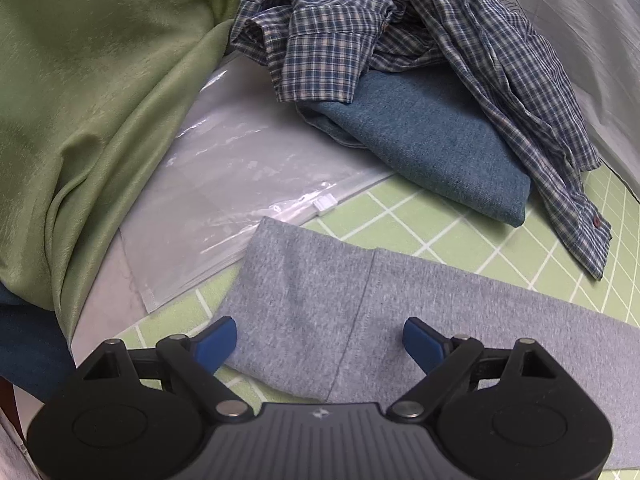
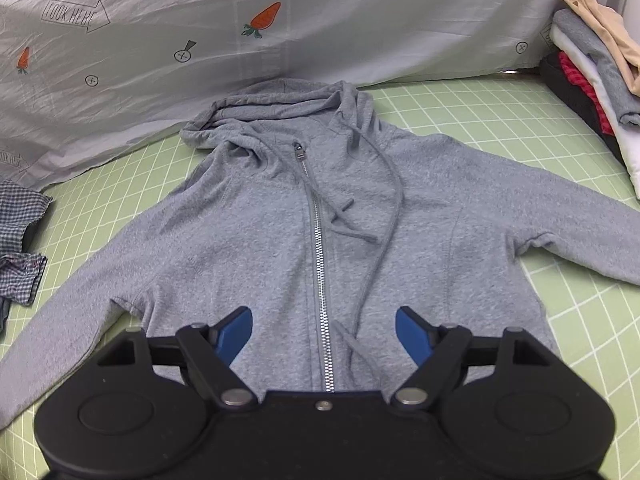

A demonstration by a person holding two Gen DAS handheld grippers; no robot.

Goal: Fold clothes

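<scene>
— Hoodie [image 2: 320, 216] lies flat, zipper up, right under your right gripper [image 2: 324, 330]; its fingers stand wide, nothing between them.
— And my left?
— Your left gripper [image 1: 320, 340] hangs wide and empty over a grey sleeve [image 1: 360, 300]. Beyond it: folded denim [image 1: 432, 148], then a plaid shirt [image 1: 360, 28].
</scene>
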